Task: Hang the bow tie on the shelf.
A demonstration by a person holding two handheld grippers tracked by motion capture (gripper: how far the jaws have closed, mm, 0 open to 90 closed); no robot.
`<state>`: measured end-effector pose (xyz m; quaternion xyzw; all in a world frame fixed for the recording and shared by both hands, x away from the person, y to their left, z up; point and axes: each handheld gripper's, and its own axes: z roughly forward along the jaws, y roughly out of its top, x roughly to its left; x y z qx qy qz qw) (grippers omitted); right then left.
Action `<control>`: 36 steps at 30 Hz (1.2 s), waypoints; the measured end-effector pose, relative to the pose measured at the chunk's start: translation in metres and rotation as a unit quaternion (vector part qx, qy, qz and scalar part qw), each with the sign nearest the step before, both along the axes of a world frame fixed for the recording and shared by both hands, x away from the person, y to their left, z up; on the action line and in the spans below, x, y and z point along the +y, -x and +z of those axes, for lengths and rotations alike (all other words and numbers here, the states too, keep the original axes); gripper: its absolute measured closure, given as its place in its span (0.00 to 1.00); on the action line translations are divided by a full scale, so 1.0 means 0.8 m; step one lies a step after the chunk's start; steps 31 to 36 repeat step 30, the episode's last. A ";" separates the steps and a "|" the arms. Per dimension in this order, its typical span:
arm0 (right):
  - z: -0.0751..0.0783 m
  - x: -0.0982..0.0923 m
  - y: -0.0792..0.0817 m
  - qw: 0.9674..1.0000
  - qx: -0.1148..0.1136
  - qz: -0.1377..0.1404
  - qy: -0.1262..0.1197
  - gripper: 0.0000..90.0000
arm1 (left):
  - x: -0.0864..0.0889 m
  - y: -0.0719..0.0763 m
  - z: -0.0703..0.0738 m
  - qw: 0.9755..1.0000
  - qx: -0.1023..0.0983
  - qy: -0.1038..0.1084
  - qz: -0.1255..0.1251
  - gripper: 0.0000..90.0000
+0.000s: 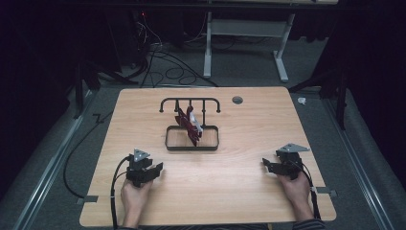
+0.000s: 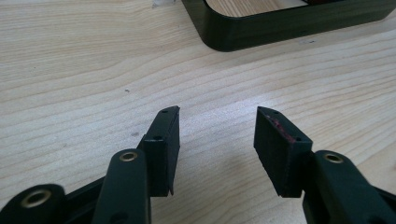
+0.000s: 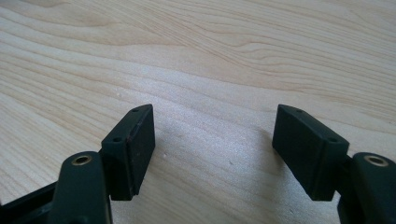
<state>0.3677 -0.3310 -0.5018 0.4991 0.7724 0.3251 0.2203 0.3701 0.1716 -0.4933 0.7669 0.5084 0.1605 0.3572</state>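
red thing (image 1: 187, 123) leans up in the black tray (image 1: 192, 147) mid worktop (image 1: 239, 191) | left gripper (image 1: 143, 168) near tray's front-left, released, holds nothing | right gripper (image 1: 280, 165) well off to tray's right, released, holds nothing | step: looks like start | next: likely reach to tray

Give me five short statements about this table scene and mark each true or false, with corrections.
1. Both grippers are open. True: left gripper and right gripper each have jaws apart.
2. The dark red item lies flat on bare wood. False: it leans in the black tray, against the rack.
3. The left gripper holds the tray. False: it holds nothing.
4. The tray sits beyond both grippers. True.
5. The table is glass. False: light wood.
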 end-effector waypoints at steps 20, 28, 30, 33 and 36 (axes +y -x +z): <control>0.000 0.000 0.000 1.000 0.000 0.000 0.000 0.34 | -0.014 -0.004 -0.017 0.998 -0.043 -0.035 0.003 0.44; 0.000 0.000 0.000 1.000 0.000 0.000 0.000 0.34 | -0.015 -0.004 -0.017 0.998 -0.044 -0.034 0.012 0.43; 0.000 0.000 0.000 1.000 0.000 0.000 0.000 0.34 | -0.015 -0.004 -0.017 0.998 -0.045 -0.034 0.014 0.43; 0.000 0.000 0.000 1.000 0.000 0.000 0.000 0.34 | -0.015 -0.004 -0.017 0.998 -0.045 -0.034 0.014 0.43; 0.000 0.000 0.000 1.000 0.000 0.000 0.000 0.34 | -0.015 -0.004 -0.017 0.998 -0.045 -0.034 0.014 0.43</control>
